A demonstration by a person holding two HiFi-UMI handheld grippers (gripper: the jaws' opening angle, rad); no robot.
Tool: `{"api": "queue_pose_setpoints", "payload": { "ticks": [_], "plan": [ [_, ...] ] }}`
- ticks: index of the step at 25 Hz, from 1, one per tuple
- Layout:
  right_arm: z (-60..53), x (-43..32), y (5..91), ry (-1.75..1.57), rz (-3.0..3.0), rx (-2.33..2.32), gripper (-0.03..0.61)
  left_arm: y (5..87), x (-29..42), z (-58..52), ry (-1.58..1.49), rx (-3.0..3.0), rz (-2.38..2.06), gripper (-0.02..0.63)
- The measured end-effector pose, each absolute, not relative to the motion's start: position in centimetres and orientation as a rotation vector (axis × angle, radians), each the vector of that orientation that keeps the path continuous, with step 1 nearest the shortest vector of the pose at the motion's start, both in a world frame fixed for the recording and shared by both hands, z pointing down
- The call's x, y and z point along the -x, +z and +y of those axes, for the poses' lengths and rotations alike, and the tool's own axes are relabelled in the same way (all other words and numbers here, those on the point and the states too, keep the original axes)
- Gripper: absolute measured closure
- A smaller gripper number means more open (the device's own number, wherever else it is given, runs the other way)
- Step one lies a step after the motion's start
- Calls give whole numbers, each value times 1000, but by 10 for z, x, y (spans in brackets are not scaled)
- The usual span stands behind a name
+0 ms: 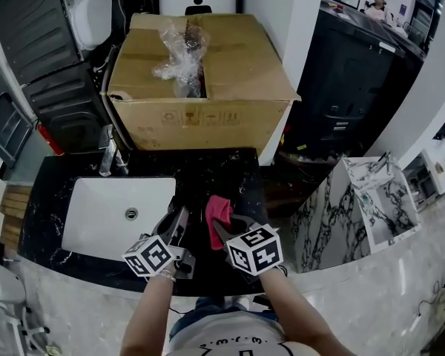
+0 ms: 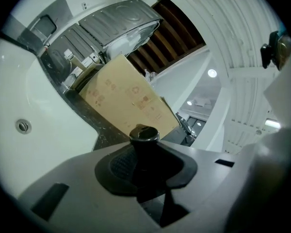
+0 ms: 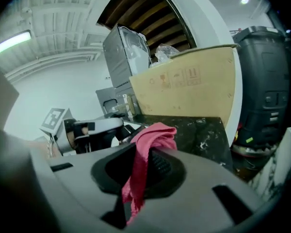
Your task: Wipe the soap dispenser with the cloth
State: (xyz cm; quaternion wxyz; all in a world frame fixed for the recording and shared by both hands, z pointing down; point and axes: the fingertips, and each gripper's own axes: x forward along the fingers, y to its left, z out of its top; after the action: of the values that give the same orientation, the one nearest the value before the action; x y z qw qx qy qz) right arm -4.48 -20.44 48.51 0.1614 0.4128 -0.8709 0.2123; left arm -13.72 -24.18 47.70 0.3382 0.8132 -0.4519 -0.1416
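In the left gripper view, the black pump top of a dark soap dispenser (image 2: pixel 144 136) stands between the jaws of my left gripper (image 2: pixel 144 155), which is shut on it. From the head view the dispenser (image 1: pixel 177 221) is a dark shape above the black counter (image 1: pixel 226 170), just right of the sink. My right gripper (image 1: pixel 224 227) is shut on a pink-red cloth (image 1: pixel 218 212), which bunches out of its jaws and hangs down in the right gripper view (image 3: pixel 154 137). The cloth sits close beside the dispenser; whether they touch is unclear.
A white sink (image 1: pixel 96 217) with a chrome faucet (image 1: pixel 109 156) lies to the left. A large cardboard box (image 1: pixel 208 87) with crumpled plastic stands behind the counter. To the right are a marble slab (image 1: pixel 330 206) and a black cabinet (image 1: pixel 356 87).
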Motion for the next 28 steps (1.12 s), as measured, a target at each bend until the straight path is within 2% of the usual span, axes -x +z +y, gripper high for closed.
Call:
{"api": "queue_pose_setpoints", "payload": {
  "ticks": [6,10,16,21,28],
  "plan": [
    [-205,18,513,646,-2322,-1249,529,476,138,-242,-375,-2129,-1170,505],
    [-209,15,499,663,-2366,-1303,529,477,139,-242,-377,-2120,-1163,505],
    [-239,48,453,580,-2555,-1243,529,475,137,-241,-358,-2142,-1167,503],
    [-258,71,457,528,-2561,-1156,529,475,135,-241,-330,-2163,-1173,503],
    [-267,21,500,576,-2338,-1291,529,468,125,-241,-263,-2247,-1183,505]
  ]
}}
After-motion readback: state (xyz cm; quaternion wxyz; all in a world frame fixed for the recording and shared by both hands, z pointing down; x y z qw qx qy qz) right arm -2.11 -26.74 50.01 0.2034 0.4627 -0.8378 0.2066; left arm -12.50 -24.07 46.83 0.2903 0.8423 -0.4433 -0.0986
